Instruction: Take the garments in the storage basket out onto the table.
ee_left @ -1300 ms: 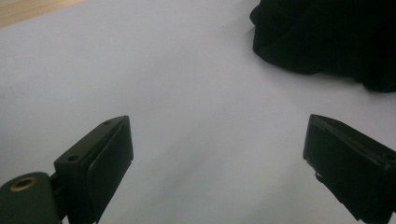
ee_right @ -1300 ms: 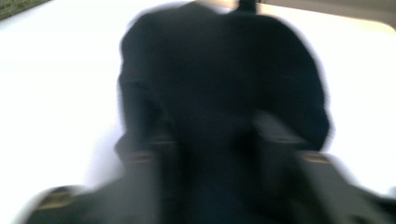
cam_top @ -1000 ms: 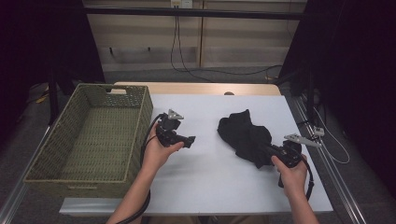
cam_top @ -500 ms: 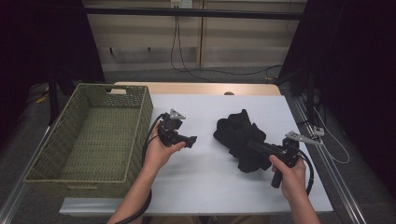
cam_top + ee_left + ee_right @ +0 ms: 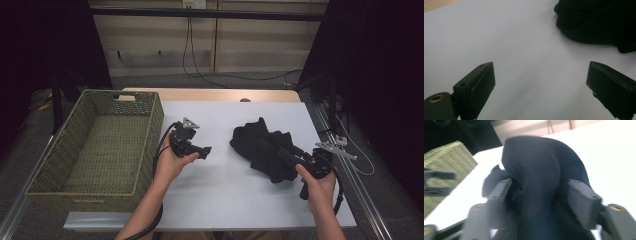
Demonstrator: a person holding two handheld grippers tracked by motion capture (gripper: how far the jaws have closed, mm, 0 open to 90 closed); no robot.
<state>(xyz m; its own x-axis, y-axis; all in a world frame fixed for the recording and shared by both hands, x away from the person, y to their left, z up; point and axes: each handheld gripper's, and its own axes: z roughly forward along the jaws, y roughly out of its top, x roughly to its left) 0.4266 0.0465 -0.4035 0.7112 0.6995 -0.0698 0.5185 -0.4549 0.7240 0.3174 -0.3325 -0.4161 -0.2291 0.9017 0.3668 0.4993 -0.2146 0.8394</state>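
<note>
A crumpled black cloth [image 5: 262, 147] lies on the white table [image 5: 225, 195], right of centre. My right gripper [image 5: 289, 151] reaches into its near right edge. In the right gripper view a fold of the cloth [image 5: 536, 170] bulges up between the jaws of the right gripper [image 5: 541, 195]. These jaws have just been opening and now stand apart around the fold, so it is open. My left gripper [image 5: 204, 151] hovers over bare table left of the cloth. Its jaws are wide open and hold nothing [image 5: 539, 87]. The cloth [image 5: 596, 22] lies beyond them.
A green woven basket [image 5: 155, 125] stands along the table's left side, with nothing visible inside; its corner [image 5: 446, 155] appears in the right gripper view. Cables hang at the back wall. Metal rails run along both table sides.
The right gripper's jaws have spread apart around the cloth fold, and the cloth has bunched up and shifted slightly. The left hand has kept still.
</note>
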